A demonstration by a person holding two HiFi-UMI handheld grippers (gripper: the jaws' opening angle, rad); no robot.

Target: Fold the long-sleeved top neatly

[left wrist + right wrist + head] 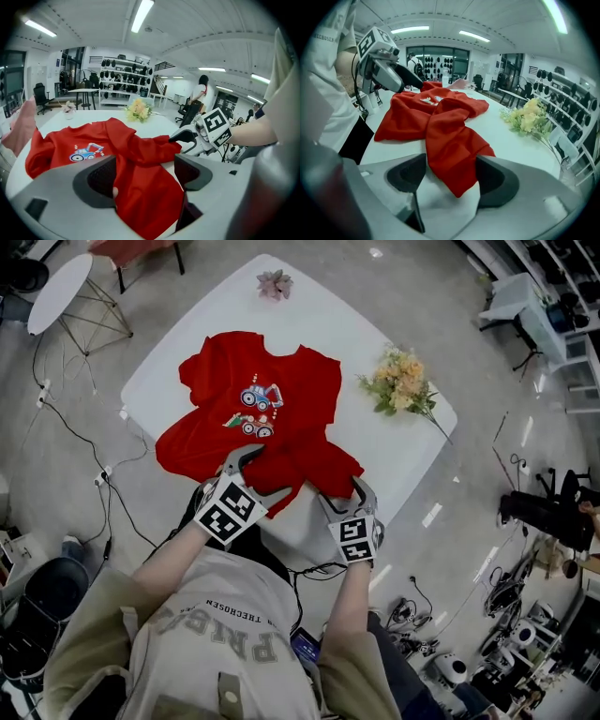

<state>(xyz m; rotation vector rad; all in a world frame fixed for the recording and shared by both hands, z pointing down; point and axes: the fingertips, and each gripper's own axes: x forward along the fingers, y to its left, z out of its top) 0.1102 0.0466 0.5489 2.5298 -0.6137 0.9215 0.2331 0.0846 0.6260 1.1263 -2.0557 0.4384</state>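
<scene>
Left gripper (261,474): jaws stand wide apart over the near hem of the long-sleeved top (262,418). Red cloth lies in the gap, and I see no pad pressing on it.

Right gripper (339,495): jaws also apart, a pointed fold of the same top lying between them, not pinched.

The top is spread and rumpled on the white table (394,456), straight ahead of both grippers, with its near edge bunched under them. Its chest print (258,399), a cartoon digger in blue, faces up beyond the left gripper.

A yellow bouquet (401,381) lies on the table beyond the right gripper and to its right. A small pink flower (275,283) sits at the far edge.

Room: glossy grey floor, cables (103,484) left of the left gripper, a round side table (58,292) far left, racked shelves (122,65) at the back wall.

Writing: my grey sweatshirt (225,643) carries small lettering, "TRECHOSEN". The larger letters I can't read with confidence.
</scene>
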